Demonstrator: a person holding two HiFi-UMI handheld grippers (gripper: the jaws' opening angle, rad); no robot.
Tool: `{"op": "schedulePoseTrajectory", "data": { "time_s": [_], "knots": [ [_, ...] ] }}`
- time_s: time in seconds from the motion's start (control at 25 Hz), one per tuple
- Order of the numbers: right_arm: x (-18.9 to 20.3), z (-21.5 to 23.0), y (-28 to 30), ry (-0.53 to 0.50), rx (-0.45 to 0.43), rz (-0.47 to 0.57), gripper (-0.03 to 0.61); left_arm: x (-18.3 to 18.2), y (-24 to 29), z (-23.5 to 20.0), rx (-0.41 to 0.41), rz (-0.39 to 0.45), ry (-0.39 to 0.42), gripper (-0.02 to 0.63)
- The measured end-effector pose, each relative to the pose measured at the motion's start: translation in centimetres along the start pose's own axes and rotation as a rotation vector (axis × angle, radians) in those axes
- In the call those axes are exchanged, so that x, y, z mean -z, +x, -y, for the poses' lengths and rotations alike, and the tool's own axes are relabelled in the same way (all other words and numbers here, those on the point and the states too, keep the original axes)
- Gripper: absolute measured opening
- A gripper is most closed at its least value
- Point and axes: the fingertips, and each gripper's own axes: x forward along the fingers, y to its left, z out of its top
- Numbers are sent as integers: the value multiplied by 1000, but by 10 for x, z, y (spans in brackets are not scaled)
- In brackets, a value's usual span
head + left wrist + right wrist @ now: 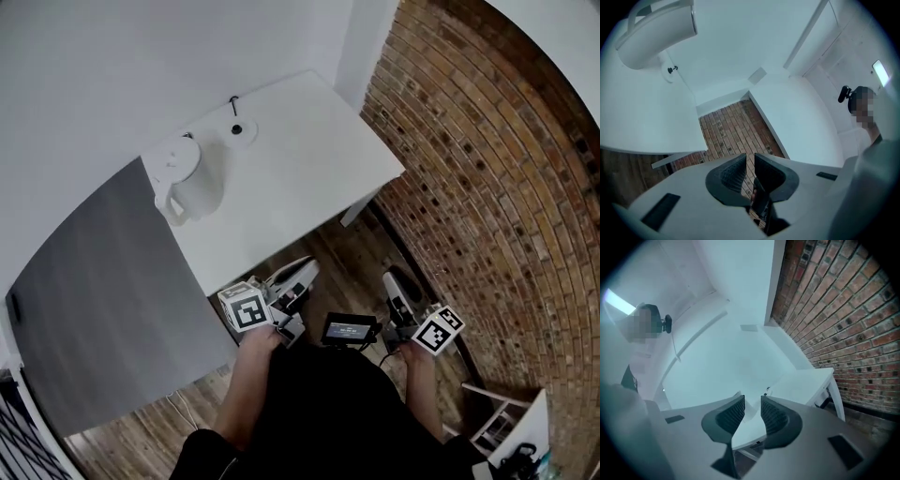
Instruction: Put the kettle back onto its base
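Note:
A white kettle [187,180] with its handle toward the front stands on the white table [309,159], beside its round white base [239,131], which lies bare at the back by the wall. The left gripper view shows the kettle [656,37] and the base [670,70] at the upper left. Both grippers hang in front of the table's near edge, well short of the kettle. My left gripper [305,269] [750,157] is shut with nothing in it. My right gripper [391,281] [752,399] also has its jaws close together and holds nothing.
A brick wall [487,187] runs along the right side, close to the table's right end. A grey panel [94,300] lies left of the table. A small dark screen [349,330] sits between my hands. A white frame [506,422] stands at the lower right.

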Motion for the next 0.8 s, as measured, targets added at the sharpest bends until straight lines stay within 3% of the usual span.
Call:
{"op": "schedulePoseTrajectory", "data": {
  "time_s": [0.4, 0.8],
  "knots": [
    [10, -9, 80, 20, -121, -127, 100, -49, -51, -29, -109, 172, -5, 64],
    [-3, -10, 197, 43, -357, -255, 100, -115, -61, -56, -273, 326, 81, 64]
  ]
}}
